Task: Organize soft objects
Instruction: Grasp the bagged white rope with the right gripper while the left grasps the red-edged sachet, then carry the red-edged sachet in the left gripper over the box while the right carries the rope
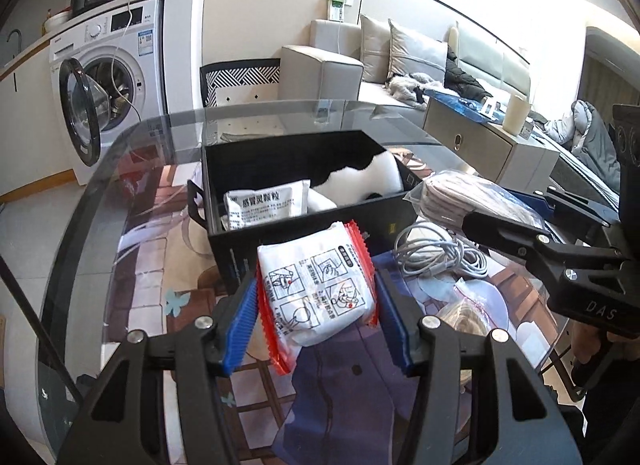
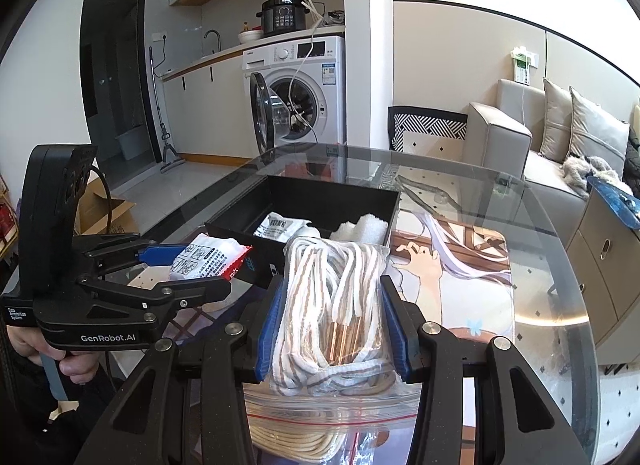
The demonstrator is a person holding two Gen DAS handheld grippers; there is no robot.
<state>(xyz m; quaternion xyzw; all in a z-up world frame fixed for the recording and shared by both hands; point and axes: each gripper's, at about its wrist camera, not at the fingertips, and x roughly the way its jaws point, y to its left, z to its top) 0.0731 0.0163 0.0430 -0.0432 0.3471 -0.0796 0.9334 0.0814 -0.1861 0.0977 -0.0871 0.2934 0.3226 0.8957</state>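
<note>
Left gripper, lower centre of its frame, is clamped on a white packet with red edges, held raised just before the near wall of the black box at mid-frame. Inside the box lie a white printed sachet and a white soft item. Right gripper, lower centre of its view, is clamped on a clear bag of striped cord. A coiled grey cable rests on the glass table, right of the box.

Bright daylight blows out the right (window side); fisheye edges curve, vignetted.
</note>
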